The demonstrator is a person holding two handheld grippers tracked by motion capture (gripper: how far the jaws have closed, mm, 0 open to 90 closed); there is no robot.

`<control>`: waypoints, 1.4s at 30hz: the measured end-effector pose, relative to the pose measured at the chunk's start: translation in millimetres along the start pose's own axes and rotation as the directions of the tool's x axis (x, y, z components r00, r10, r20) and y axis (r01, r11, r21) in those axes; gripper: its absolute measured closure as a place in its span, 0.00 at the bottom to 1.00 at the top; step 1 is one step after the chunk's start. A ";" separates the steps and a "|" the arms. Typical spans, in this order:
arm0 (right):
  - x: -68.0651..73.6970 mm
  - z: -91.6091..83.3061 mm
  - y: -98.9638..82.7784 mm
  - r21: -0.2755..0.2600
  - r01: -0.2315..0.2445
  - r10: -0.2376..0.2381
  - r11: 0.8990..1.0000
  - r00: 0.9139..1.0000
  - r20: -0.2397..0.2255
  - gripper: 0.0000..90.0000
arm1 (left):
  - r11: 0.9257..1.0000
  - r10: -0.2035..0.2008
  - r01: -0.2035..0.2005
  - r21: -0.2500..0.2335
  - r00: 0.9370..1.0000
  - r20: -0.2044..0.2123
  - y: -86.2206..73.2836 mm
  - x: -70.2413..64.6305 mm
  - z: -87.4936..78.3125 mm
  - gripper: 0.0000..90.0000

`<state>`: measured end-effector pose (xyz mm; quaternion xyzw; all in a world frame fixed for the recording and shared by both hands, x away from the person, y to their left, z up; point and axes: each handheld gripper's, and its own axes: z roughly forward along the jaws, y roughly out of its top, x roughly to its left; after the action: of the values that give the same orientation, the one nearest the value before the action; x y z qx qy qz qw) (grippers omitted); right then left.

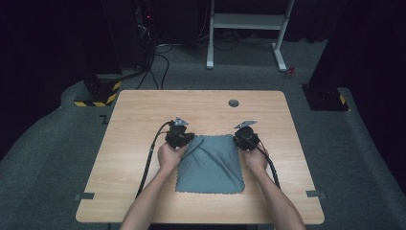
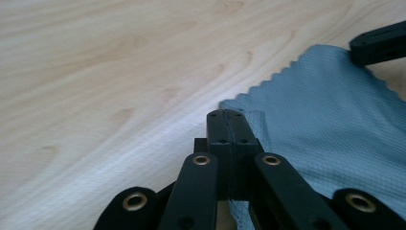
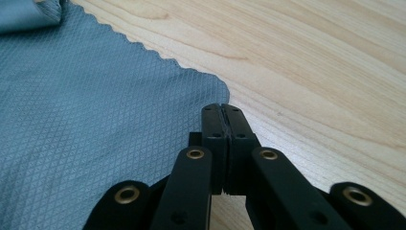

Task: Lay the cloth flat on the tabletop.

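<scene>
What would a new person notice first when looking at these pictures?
First the grey-blue cloth, lying in the middle of the light wooden table and slightly rumpled at its far edge. Next come the two black tools at its far corners: the left hand-held gripper is shut on the cloth's far left corner, and the right hand-held gripper is shut at its far right corner. Dark floor and black curtains surround the table.

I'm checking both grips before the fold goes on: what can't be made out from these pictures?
- High view: the far corners of the grey-blue zigzag-edged cloth are hidden under the left hand-held gripper and right hand-held gripper.
- Left gripper view: cloth emerges below its shut jaws, but the jaws hide how much is pinched.
- Right gripper view: whether the shut jaws pinch the cloth's corner or close just beside it.
- High view: the dark round spot on the light wooden table is too small to identify.
</scene>
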<state>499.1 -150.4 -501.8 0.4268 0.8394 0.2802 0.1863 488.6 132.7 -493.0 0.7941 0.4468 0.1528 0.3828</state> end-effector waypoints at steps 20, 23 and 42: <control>-7.2 3.8 -0.8 -0.014 -0.041 0.042 0.999 0.997 0.057 0.94 | 0.999 -0.008 0.014 0.030 0.979 -0.203 -10.9 17.1 5.5 0.82; -15.6 -0.7 -1.4 -0.042 -0.086 0.088 0.995 0.995 0.046 0.93 | 1.000 -0.020 0.019 -0.004 0.987 -0.156 -14.2 10.1 -3.3 0.69; -13.2 8.4 -1.1 -0.050 -0.087 0.085 0.995 0.995 -0.042 1.00 | 0.998 0.050 -0.052 -0.019 0.995 -0.088 -73.0 -22.2 -28.8 0.48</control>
<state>510.6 -159.2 -508.0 0.4521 0.8162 0.3181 0.1681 416.2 150.5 -526.1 0.7936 0.4410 0.2017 0.3675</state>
